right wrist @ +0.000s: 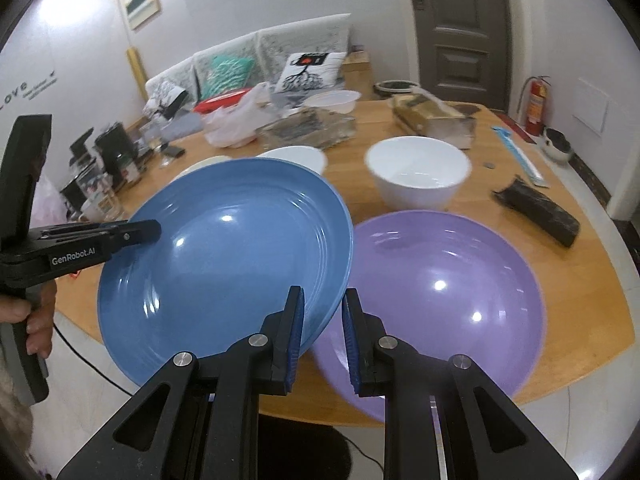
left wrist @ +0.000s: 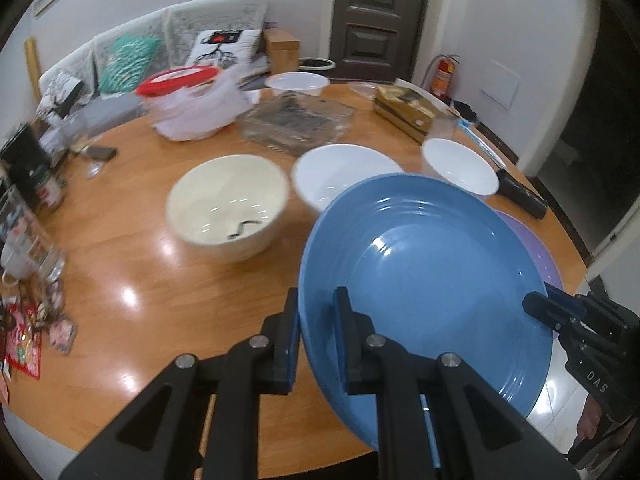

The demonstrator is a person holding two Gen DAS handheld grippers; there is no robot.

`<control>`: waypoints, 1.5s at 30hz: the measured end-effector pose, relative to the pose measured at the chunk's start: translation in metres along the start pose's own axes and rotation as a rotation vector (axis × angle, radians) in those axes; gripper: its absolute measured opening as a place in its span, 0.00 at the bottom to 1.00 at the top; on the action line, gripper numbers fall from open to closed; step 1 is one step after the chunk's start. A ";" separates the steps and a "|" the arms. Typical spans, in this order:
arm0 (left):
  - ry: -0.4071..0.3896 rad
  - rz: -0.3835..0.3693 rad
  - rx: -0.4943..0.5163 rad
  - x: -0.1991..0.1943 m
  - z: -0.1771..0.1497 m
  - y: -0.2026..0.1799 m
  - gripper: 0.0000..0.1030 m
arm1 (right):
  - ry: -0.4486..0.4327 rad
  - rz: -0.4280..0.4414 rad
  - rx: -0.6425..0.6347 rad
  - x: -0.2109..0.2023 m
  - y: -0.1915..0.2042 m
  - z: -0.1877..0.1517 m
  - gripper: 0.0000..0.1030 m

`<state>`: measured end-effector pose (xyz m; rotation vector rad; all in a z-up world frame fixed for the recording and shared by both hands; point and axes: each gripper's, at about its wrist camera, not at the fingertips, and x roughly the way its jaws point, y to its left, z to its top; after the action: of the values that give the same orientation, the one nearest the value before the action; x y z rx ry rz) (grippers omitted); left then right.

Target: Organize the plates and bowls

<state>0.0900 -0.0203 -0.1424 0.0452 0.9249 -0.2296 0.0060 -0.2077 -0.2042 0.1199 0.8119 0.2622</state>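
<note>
My left gripper (left wrist: 318, 300) is shut on the near-left rim of a blue plate (left wrist: 424, 272) and holds it tilted above the table. The blue plate (right wrist: 224, 256) also fills the left of the right wrist view, with the left gripper (right wrist: 154, 230) on its left rim. My right gripper (right wrist: 323, 300) is open, with the blue plate's right edge between its fingers, not clamped; it shows at the plate's right edge (left wrist: 538, 306). A purple plate (right wrist: 444, 296) lies on the table beside and partly under the blue one. A cream bowl (left wrist: 228, 208) and two white bowls (left wrist: 340, 174) (left wrist: 460, 164) stand behind.
The round wooden table (left wrist: 132, 264) holds a glass tray (left wrist: 298, 124), a red-lidded container in a plastic bag (left wrist: 184, 100), a wooden box (left wrist: 408, 110), a black case (right wrist: 536, 210) and jars at the left edge (left wrist: 36, 192). A sofa stands behind.
</note>
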 end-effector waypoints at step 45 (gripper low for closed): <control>0.159 -0.006 0.286 0.098 0.019 -0.143 0.18 | 0.103 -0.249 0.034 0.007 -0.114 -0.014 0.16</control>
<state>0.1307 -0.1800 -0.2002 0.3283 1.0453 -0.3665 0.0212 -0.3154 -0.2422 0.0366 0.9241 0.0198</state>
